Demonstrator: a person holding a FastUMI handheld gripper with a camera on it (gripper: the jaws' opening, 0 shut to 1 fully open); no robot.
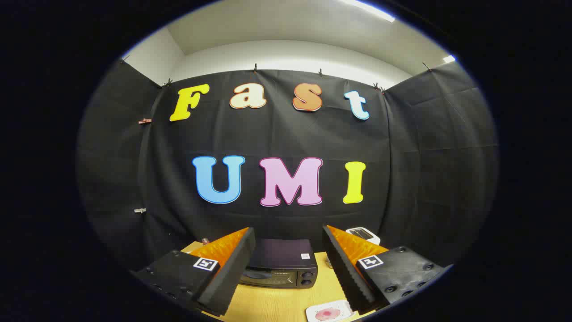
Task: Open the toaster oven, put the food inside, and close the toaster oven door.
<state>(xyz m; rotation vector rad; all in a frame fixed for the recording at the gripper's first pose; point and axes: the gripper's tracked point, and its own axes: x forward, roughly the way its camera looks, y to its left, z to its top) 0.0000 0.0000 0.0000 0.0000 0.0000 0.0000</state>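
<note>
Wooden table (pixel 277 304) ahead, toaster oven (pixel 279 266) (door closed) beyond the fingers. Tongs (pixel 288 273) spread wide, empty, lined up for approach.

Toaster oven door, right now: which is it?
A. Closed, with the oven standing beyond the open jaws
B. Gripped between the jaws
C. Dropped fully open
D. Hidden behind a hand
A. The toaster oven sits on the wooden table with its front door flat and closed, seen through the gap of the gripper, whose jaws stand wide apart and hold nothing.
</note>
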